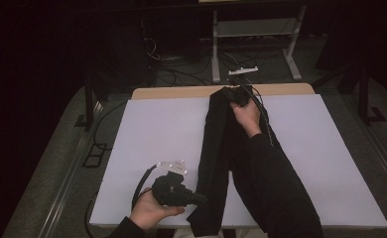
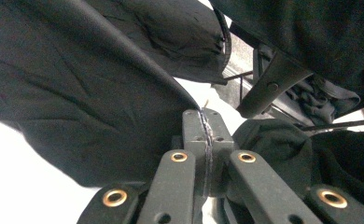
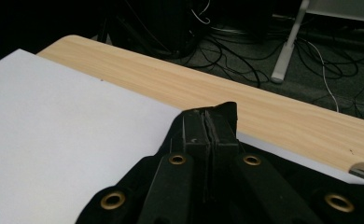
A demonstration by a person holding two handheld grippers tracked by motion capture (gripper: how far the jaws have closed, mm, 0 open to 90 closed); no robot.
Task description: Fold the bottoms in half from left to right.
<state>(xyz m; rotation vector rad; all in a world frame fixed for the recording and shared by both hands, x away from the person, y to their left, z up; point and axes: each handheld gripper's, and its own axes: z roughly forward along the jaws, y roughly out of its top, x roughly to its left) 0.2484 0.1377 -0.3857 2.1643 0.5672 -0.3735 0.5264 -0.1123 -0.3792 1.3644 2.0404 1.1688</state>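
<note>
Across the white sheet on the bench, from far edge to near edge, lies a long black garment, looking like trousers folded lengthwise, one end at the wooden strip at the back, the other hanging just over the front edge

At the far end, right gripper clamped on the garment's corner, jaws pressed together with a thin black edge of cloth pinched between them in the right gripper view, tip poking out above the pads, wood grain of the bench just beyond

At the near end, left gripper lying level, pointing toward the garment's near left edge; jaws together in the left gripper view, a fine thread or sliver of fabric caught in the seam between the pads, dark cloth bulging right behind them; looks shut on the hem, though hard to tell how much fabric is really held

Judging progress: garment already laid out long and narrow, both ends gripped, so the spreading and first lengthwise fold seem done. Left to do, most likely: pull taut to smooth the wrinkles visible near the left gripper, then bring one end over the other to fold it shorter, and set it square on the sheet. Roughly midway, going by how things lie

Right forearm resting over the garment's middle, hiding part of it
</note>
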